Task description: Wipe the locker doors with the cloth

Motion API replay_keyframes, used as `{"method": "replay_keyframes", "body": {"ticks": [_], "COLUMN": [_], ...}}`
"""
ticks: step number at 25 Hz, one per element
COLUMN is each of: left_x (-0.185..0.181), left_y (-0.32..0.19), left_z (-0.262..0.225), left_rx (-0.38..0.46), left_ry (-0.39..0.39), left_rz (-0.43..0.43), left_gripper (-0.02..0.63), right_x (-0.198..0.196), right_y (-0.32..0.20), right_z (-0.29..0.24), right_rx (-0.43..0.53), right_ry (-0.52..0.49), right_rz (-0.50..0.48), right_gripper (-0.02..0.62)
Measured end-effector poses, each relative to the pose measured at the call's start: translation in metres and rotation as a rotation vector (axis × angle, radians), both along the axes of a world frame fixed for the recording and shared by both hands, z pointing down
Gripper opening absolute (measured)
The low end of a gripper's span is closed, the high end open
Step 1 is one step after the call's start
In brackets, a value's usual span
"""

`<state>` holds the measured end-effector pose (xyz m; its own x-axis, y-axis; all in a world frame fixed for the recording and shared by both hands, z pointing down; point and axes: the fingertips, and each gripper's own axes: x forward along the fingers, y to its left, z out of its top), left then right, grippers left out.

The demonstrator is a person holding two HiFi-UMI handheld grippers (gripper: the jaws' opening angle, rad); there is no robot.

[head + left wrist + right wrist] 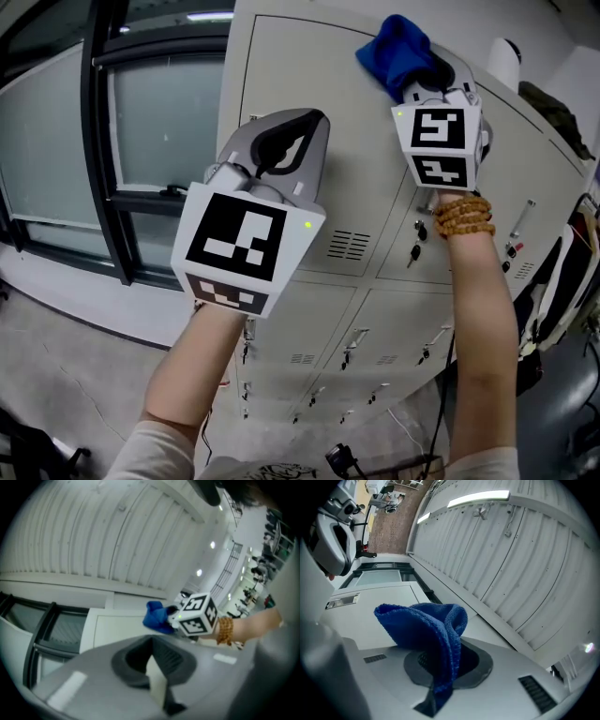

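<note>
The pale grey locker doors (300,66) fill the middle of the head view. My right gripper (424,82) is raised to the upper door and is shut on a blue cloth (396,52), which bunches out past the jaws against the door's top right. In the right gripper view the cloth (429,627) hangs folded from my right gripper (440,672). My left gripper (309,122) is held up left of it, in front of the same door, shut with nothing in it. The left gripper view shows my left gripper (154,667), the cloth (157,617) and the door (117,623).
A dark-framed window (108,141) stands left of the lockers. Lower locker doors (403,328) carry handles, vents and keys (417,230). A white roll (506,58) and dark items (555,108) sit on the locker top. Cables (342,459) lie on the floor below.
</note>
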<state>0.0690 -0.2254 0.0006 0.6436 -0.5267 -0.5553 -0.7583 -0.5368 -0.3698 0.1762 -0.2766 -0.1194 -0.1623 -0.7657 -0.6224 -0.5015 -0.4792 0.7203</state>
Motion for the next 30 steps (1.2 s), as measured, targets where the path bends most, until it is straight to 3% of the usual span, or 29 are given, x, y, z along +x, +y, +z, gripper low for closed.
{"method": "replay_keyframes", "body": {"ticks": [5, 17, 26, 30], "left_x": [0.003, 0.013, 0.006, -0.007], "left_y": [-0.006, -0.015, -0.012, -0.011], "left_z": [0.017, 0.116, 0.177, 0.229], "left_rx": [-0.035, -0.199, -0.306, -0.398], "left_ry": [-0.018, -0.038, -0.020, -0.015], "left_rz": [0.003, 0.028, 0.021, 0.017], "left_gripper": [0.002, 0.002, 0.002, 0.002], "right_x": [0.002, 0.002, -0.017, -0.023], "right_y": [0.002, 0.001, 0.045, 0.077], "right_z": [0.028, 0.207, 0.295, 0.350], "right_rx": [-0.033, -0.269, -0.534, -0.582], "right_ry": [-0.049, -0.110, -0.491, -0.643], "right_rz": [-0.049, -0.115, -0.465, -0.491], "right_gripper": [0.029, 0.029, 0.028, 0.028]}}
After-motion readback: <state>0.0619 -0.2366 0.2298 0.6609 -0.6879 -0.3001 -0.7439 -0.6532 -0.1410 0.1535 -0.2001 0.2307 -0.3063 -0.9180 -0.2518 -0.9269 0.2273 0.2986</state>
